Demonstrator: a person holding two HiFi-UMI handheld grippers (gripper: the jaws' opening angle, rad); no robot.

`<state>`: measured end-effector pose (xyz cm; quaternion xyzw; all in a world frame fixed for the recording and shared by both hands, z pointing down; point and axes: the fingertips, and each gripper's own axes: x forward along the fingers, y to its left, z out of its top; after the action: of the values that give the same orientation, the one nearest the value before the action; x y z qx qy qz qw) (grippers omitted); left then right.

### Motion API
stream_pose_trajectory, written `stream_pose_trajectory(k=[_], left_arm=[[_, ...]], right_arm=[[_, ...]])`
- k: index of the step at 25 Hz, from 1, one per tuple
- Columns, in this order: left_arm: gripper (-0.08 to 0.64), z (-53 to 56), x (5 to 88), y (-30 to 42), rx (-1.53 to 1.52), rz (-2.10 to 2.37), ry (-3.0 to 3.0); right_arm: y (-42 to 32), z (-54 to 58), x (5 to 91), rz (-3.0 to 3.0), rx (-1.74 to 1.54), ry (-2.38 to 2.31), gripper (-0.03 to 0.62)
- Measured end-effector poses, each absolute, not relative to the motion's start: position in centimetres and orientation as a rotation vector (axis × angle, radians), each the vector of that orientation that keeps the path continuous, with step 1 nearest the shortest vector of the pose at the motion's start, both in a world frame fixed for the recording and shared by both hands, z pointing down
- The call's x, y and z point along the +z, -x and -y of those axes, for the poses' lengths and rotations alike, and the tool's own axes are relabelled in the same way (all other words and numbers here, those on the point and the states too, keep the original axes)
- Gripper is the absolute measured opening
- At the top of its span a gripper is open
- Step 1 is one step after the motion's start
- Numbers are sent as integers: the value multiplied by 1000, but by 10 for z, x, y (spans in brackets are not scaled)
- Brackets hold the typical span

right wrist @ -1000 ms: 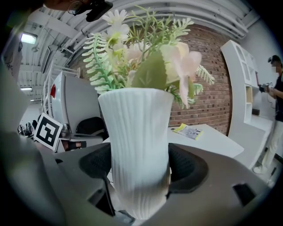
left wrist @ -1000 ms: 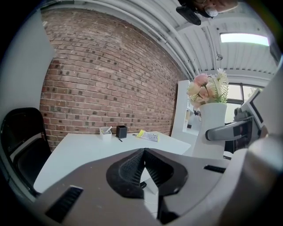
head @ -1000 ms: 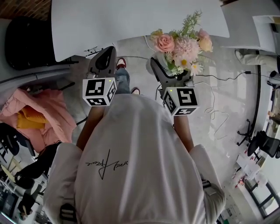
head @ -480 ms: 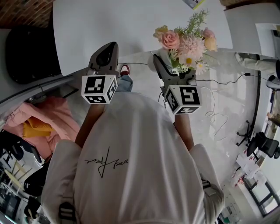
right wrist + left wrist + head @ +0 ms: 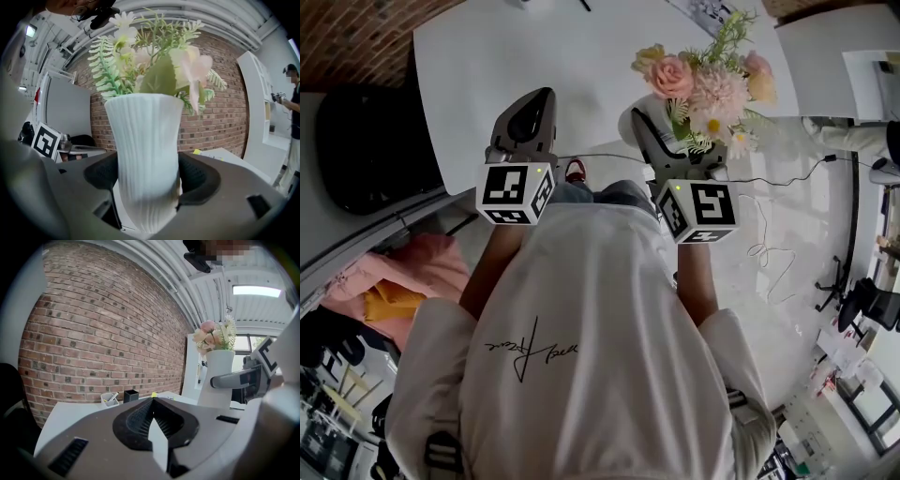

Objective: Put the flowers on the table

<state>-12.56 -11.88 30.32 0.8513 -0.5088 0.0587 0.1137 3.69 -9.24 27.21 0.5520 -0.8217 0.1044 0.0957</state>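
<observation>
Flowers point(image 5: 703, 80) in their white vase point(image 5: 145, 159) hang pinched in my right gripper point(image 5: 680, 150) fingers, upper right of the head view, by the tabletop point(image 5: 581, 66) edge. My left gripper point(image 5: 152, 404) fingers are pressed together, empty. Set down too near that edge, the top-heavy vase could topple.

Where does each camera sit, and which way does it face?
Head view: on the head, facing steeply down at the white shirt, forearms, left gripper, right gripper, flowers, white table.
Left gripper view: on the left gripper, along its shut jaws toward the brick wall; right gripper at right.
Right gripper view: on the right gripper, facing the white vase between its jaws.
Both gripper views share vase and brick wall.
</observation>
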Motion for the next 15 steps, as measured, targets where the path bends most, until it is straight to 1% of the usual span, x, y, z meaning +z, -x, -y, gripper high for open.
stream_pose_trajectory(k=[6, 12, 15], left_arm=[[5, 136, 309, 124, 182, 1439, -2510], [5, 155, 315, 110, 228, 1435, -2501], [5, 162, 321, 116, 238, 1441, -2473]], right_arm=[[-32, 118, 261, 2455, 234, -1641, 391], [-43, 140, 260, 2476, 240, -1643, 391], [-35, 148, 262, 2496, 233, -1631, 391]])
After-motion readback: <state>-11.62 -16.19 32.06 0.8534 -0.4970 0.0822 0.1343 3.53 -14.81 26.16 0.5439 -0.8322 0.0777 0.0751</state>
